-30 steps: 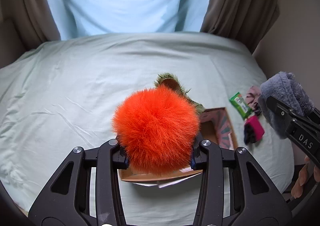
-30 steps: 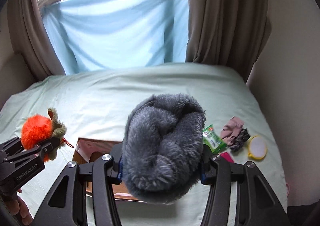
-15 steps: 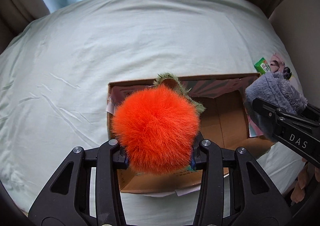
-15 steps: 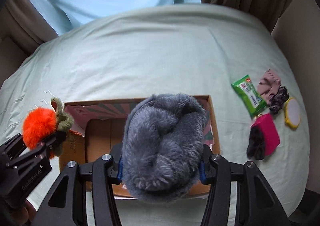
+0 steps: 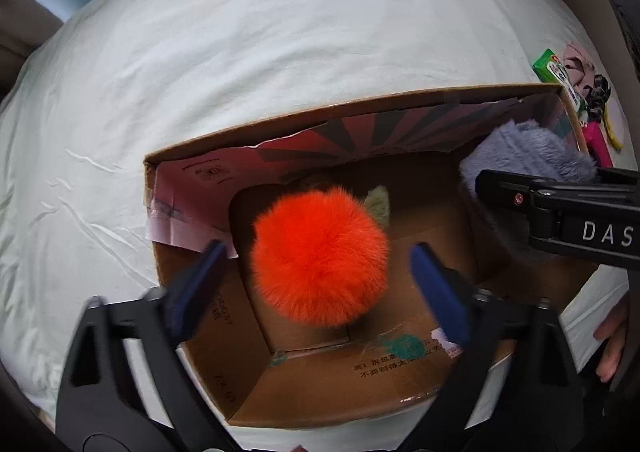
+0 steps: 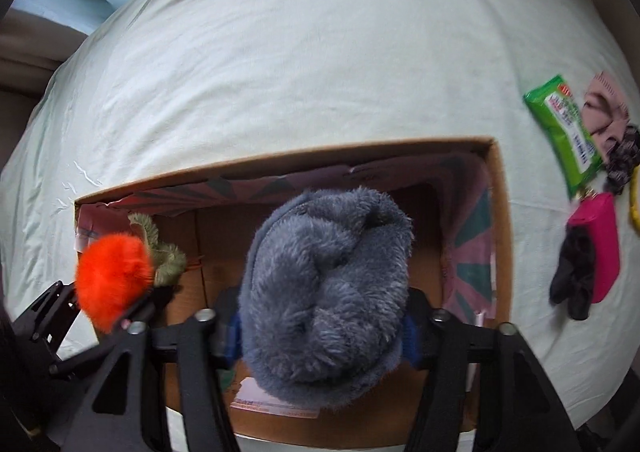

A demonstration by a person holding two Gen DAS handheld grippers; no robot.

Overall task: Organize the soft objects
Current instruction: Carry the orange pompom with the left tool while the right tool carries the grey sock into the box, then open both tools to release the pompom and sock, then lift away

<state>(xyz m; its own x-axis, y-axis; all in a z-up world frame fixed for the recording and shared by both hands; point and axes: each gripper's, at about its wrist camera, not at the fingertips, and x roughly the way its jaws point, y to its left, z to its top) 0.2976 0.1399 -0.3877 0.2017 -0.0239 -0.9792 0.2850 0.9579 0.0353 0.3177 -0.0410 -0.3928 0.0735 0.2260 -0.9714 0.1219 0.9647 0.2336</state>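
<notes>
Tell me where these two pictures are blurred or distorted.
Left wrist view: the left gripper's blue pads are motion-smeared as the jaws open; the cardboard box rim bows from the fisheye. Right wrist view: the green packet and pink pouch near the edge look soft.

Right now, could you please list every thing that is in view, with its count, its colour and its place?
cardboard box: 1, brown, on the bed
pompom toy: 1, orange with green plush, in the box between open left jaws
fluffy item: 1, grey-blue, over the box
bedsheet: 1, pale green, under everything
packet: 1, green, right of the box
pouch: 1, magenta, right of the box
left gripper: 1, black, blue pads, opening
right gripper: 1, black, opening around the fluffy item
</notes>
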